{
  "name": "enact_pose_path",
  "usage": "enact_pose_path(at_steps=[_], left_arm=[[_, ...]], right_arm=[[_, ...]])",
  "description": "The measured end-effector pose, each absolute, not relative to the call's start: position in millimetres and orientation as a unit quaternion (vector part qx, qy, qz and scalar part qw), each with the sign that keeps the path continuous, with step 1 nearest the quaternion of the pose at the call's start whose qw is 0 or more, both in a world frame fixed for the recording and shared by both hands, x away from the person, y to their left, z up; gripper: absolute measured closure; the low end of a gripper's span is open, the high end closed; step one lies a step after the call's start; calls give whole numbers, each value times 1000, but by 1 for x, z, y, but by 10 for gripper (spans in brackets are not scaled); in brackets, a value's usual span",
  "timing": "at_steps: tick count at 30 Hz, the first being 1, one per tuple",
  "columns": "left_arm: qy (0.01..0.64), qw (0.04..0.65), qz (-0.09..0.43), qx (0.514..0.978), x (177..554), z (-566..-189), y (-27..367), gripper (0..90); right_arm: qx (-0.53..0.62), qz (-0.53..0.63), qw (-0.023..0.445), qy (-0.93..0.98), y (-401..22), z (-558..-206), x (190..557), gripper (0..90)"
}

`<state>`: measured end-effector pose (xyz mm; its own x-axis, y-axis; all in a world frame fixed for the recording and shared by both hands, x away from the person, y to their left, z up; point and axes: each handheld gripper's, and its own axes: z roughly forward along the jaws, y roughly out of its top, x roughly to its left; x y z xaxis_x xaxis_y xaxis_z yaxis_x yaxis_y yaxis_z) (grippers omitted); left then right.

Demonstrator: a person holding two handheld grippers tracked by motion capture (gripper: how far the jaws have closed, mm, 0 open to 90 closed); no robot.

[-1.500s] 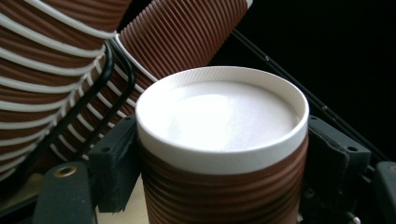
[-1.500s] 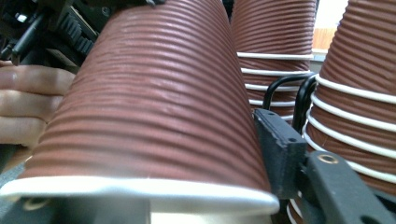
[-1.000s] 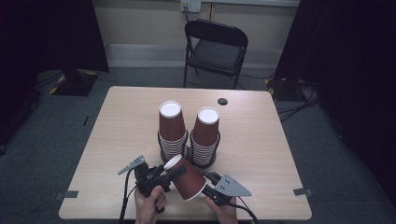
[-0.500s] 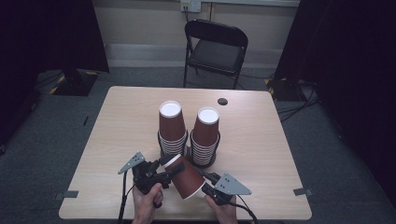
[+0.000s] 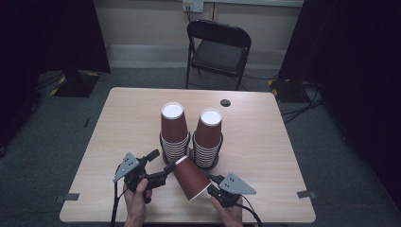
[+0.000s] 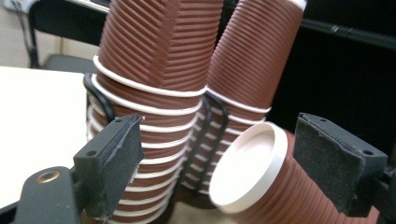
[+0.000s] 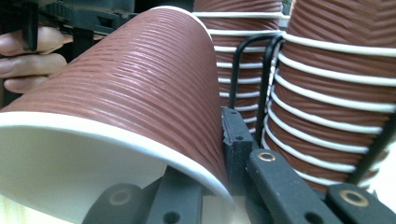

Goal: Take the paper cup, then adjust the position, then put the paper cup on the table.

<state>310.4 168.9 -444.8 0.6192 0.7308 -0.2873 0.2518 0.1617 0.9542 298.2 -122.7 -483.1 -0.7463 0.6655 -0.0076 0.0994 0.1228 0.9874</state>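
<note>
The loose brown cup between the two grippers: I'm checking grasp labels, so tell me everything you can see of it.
The loose brown cup is a ribbed paper cup, brown outside and white inside, with a white rolled rim and a white recessed base. It lies tilted above the table, base up toward the left gripper, mouth down toward the right gripper. The right gripper pinches its rim wall, one jaw inside. The left gripper's jaws, just opened, flank the base without pressing. Behind it stand two cup stacks in a black wire holder.

Even overhead light on the bench [image 5: 265,156], soft shadows only close under the cup stacks [image 5: 191,137]; around the bench, dark curtains swallow detail. Up close, the nearest cup rim [image 7: 93,135] blurs, ribs gleaming faintly.
</note>
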Motion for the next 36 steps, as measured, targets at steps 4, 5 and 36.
enact_pose_path(at_steps=[4, 5, 36], left_arm=[[390, 645, 200, 625, 311, -447, 170, 158], [387, 640, 202, 632, 311, -448, 170, 157], [264, 544, 294, 741, 297, -452, 159, 207]], right_arm=[[276, 597, 230, 718, -125, -483, 298, 860], [278, 592, 226, 722, -126, -482, 298, 860], [299, 569, 150, 751, -145, -472, 312, 859]])
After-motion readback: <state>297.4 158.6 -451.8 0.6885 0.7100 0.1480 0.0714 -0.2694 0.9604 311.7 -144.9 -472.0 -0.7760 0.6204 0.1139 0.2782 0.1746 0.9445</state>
